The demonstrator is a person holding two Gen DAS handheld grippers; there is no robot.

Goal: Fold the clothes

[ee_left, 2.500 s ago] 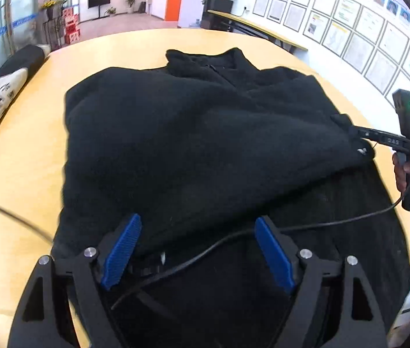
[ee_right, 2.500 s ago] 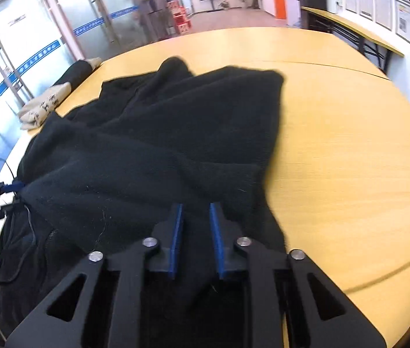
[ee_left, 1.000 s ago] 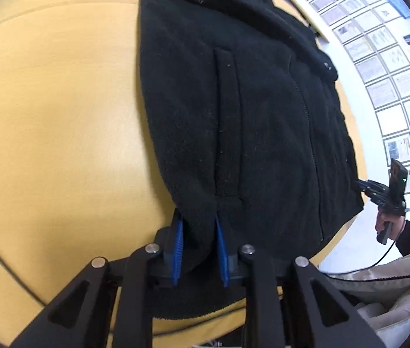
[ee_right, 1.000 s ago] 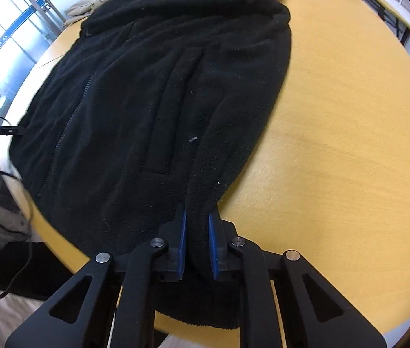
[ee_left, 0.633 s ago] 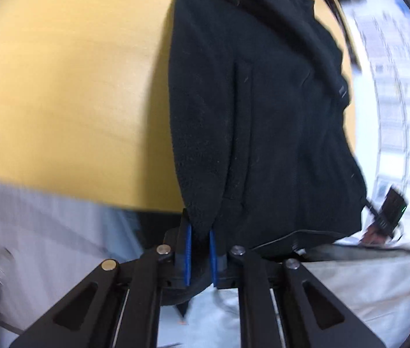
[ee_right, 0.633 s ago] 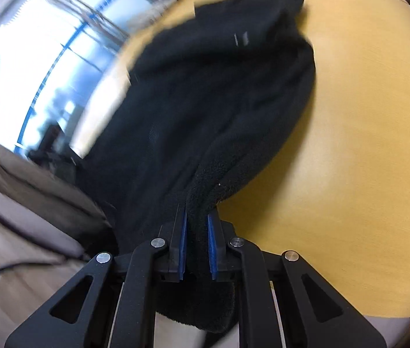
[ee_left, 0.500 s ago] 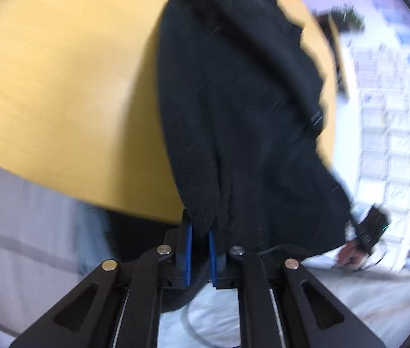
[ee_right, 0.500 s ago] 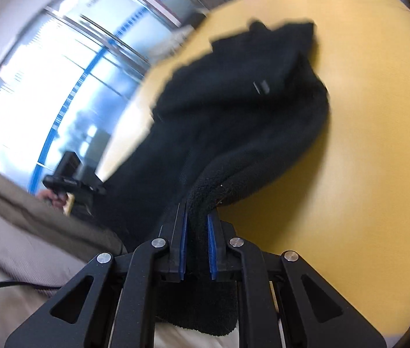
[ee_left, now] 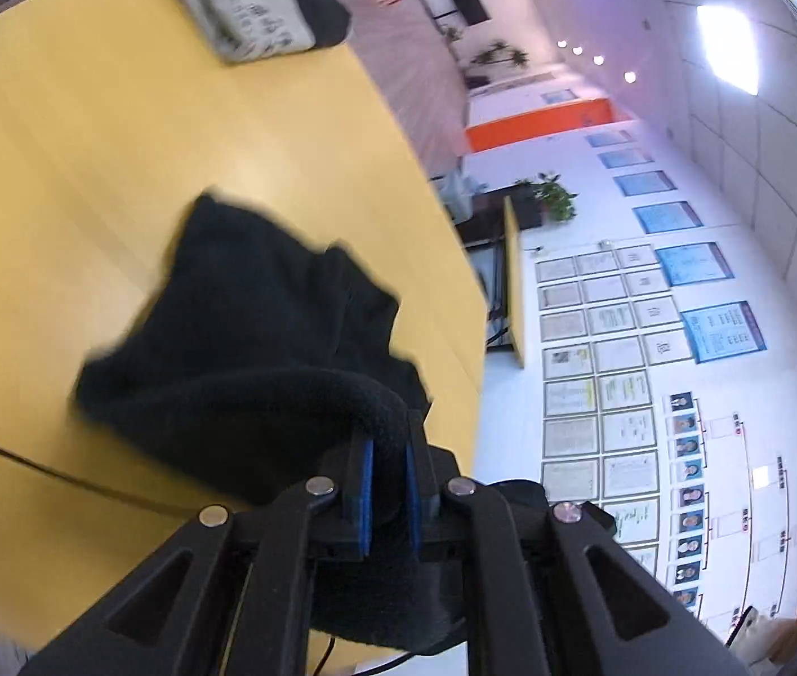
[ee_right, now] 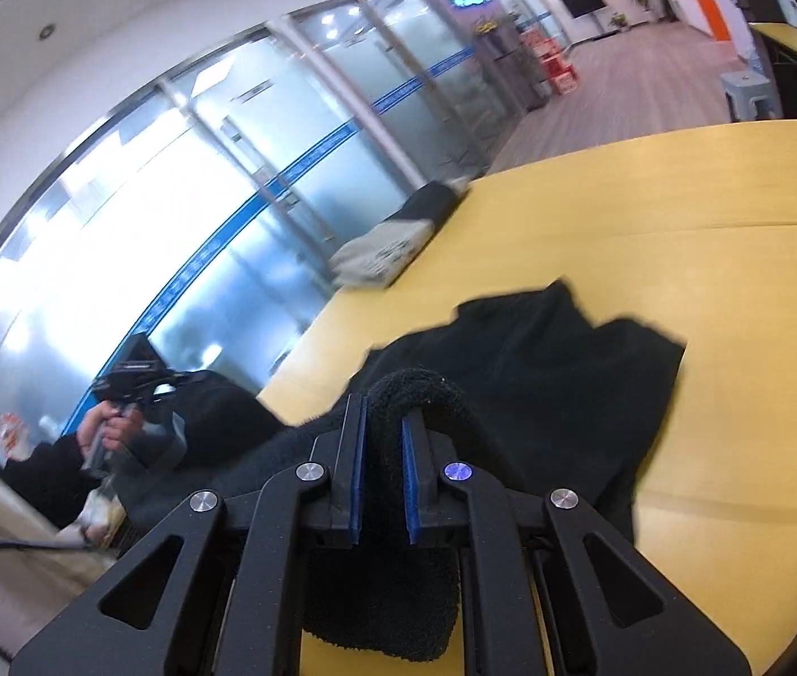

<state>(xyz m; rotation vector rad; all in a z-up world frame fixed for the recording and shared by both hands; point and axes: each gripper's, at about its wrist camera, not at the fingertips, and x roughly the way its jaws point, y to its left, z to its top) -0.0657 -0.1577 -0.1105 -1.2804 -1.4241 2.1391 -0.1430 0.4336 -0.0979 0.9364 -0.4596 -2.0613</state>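
Left wrist view: a second ago the black fleece jacket (ee_left: 263, 360) lay spread flat with its hem at the near edge of the counter (ee_left: 88, 129); now that hem is lifted clear and the cloth hangs from the left gripper (ee_left: 387, 496) in a rounded roll. The gripper's blue pads are nearly together, clamped on the thick hem edge, which bulges out above and below them. The rest of the jacket slopes away from the pads down to the counter, where its far part lies bunched. Its long axis runs from the pinched hem away towards the collar end, which points to the far side of the counter. A folded pale garment (ee_left: 240, 11) sits well apart near the far rim.

Right wrist view: the same change shows here. The right gripper (ee_right: 381, 484) has its pads pinched narrow on the other hem corner of the jacket (ee_right: 556, 372), and the edge that lay on the wood a moment ago is now raised above it. The fabric drapes from the pads down to the counter (ee_right: 736, 293), collar end farthest away and resting on the surface. The left gripper (ee_right: 173, 378), held in a hand (ee_right: 111, 428), appears off to the left with fleece trailing from it.

With both hem corners up and the collar end down as an anchor, the lengthwise fold, hem carried over towards the collar, looks to be under way but not yet laid down.
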